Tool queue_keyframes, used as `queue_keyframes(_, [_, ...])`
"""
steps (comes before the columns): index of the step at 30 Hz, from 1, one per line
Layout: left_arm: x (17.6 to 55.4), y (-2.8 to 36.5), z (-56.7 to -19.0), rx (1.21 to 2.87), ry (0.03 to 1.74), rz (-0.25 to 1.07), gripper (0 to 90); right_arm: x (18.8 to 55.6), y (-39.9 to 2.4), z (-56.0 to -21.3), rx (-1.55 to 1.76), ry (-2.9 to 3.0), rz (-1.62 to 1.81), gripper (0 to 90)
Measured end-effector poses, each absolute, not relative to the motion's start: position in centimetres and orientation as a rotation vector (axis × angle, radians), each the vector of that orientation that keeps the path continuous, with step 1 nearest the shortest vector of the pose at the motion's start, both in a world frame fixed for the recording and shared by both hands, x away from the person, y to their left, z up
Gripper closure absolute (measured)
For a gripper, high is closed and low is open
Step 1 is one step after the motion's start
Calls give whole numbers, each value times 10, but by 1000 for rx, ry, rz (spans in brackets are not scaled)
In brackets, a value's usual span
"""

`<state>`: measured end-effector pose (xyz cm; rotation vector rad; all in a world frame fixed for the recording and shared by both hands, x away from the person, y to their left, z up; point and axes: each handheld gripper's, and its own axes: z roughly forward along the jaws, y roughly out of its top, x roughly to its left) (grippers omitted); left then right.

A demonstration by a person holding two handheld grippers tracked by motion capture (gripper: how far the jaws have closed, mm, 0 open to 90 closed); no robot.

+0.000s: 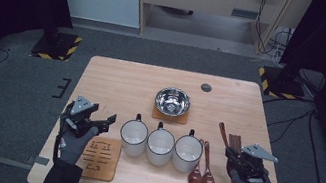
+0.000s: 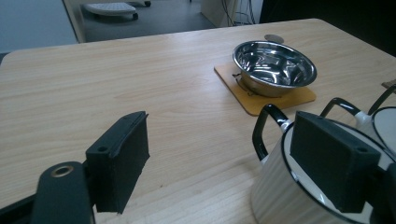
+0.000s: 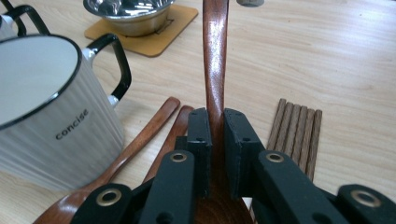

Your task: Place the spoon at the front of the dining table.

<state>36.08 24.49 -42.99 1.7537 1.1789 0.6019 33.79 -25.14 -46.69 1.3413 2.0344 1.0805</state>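
Three white mugs (image 1: 160,146) with black rims stand in a row across the table's middle. My left gripper (image 1: 108,119) hovers just left of the leftmost mug (image 2: 285,196), above a wooden coaster (image 1: 99,157). It is open (image 2: 224,140), and between its jaws I see bare tabletop. My right gripper (image 1: 237,156) is at the right, shut on a dark wooden spoon (image 3: 215,60) whose handle (image 1: 222,132) points away from me. In the right gripper view both pads (image 3: 201,135) press the spoon's neck.
A steel bowl (image 1: 173,101) sits on a coaster (image 2: 299,97) behind the mugs. Two more wooden spoons (image 1: 202,175) lie right of the mugs, and several brown chopsticks (image 3: 297,130) lie beside my right gripper. A grey round cap (image 1: 206,87) is set in the tabletop at the back.
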Motion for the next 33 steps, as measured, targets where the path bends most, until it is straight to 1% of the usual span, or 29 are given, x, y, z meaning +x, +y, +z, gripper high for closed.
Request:
queue_keyframes(17, [377,196,-404,1772,1070,547,185,347,-245,-450,1294,2009,1147,813])
queue_keyframes(33, [386,162,-397,1776,1009,523,185,349,-247,-447,1283,1994,1176,813])
